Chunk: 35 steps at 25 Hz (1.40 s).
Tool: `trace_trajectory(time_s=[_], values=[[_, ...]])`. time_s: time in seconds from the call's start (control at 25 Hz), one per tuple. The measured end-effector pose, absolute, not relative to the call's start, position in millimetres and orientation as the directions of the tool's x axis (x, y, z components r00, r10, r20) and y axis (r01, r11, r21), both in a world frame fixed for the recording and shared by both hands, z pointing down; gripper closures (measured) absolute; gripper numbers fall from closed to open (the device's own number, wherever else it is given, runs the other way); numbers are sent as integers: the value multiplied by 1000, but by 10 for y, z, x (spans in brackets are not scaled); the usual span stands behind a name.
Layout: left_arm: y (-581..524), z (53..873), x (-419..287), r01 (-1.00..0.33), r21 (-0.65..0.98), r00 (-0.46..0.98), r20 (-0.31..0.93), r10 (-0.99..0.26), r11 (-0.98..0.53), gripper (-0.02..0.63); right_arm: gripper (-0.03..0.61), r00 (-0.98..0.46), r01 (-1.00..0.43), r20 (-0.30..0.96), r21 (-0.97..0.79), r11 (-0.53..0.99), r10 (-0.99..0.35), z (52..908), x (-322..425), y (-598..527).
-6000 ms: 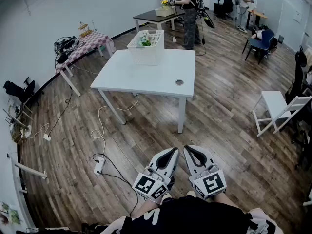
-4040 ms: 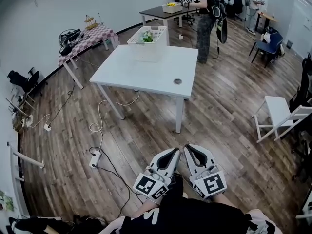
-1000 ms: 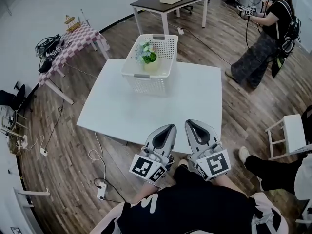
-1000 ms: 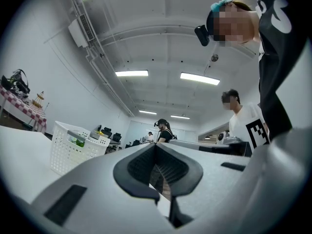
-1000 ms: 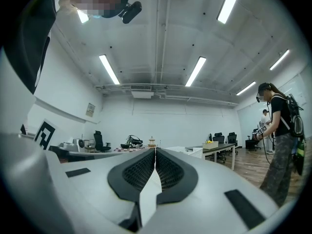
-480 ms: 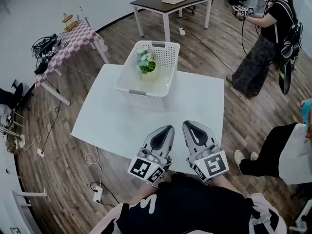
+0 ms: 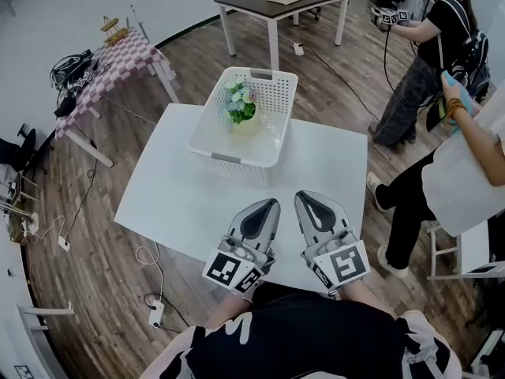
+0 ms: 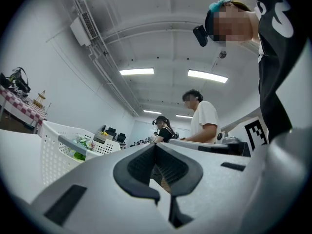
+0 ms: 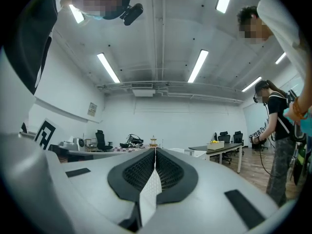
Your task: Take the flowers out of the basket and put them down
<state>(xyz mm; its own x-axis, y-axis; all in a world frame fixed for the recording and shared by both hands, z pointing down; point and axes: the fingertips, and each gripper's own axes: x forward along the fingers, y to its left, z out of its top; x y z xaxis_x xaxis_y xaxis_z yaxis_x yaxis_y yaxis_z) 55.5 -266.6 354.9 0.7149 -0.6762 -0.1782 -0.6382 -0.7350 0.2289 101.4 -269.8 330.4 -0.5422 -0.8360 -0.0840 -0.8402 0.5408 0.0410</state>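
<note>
The left tool (image 7: 267, 204) and right tool (image 7: 305, 197) hang at the desk's (image 7: 177, 204) near edge with jaws together and empty, likely an approach posture. The flowers (image 7: 239, 103) stand in the basket (image 7: 230, 159) toward the far edge.

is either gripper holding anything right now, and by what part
Nothing is held. The left gripper and the right gripper are both shut and empty; the flowers sit in the basket.

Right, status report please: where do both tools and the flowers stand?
Left tool shut, empty. Right tool shut, empty. Flowers in basket on table, untouched. Nothing between tools and basket.
</note>
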Motion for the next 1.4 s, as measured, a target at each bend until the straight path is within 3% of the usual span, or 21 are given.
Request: trace_trajectory(time_s=[0.56, 0.96, 1.4], values=[[-3020, 3796, 59, -670, 281, 684, -128, -718, -687, 609, 559, -679, -702, -73, 357, 616, -730, 2908, 520, -3537], [-3441, 3825, -415, -647, 277, 709, -124, -694, -711, 609, 560, -675, -490, 132, 654, 576, -726, 2943, 48, -4296], [-3644, 3966, -966, -667, 297, 688, -108, -718, -683, 609, 560, -650, -223, 395, 717, 660, -649, 3384, -426, -4975]])
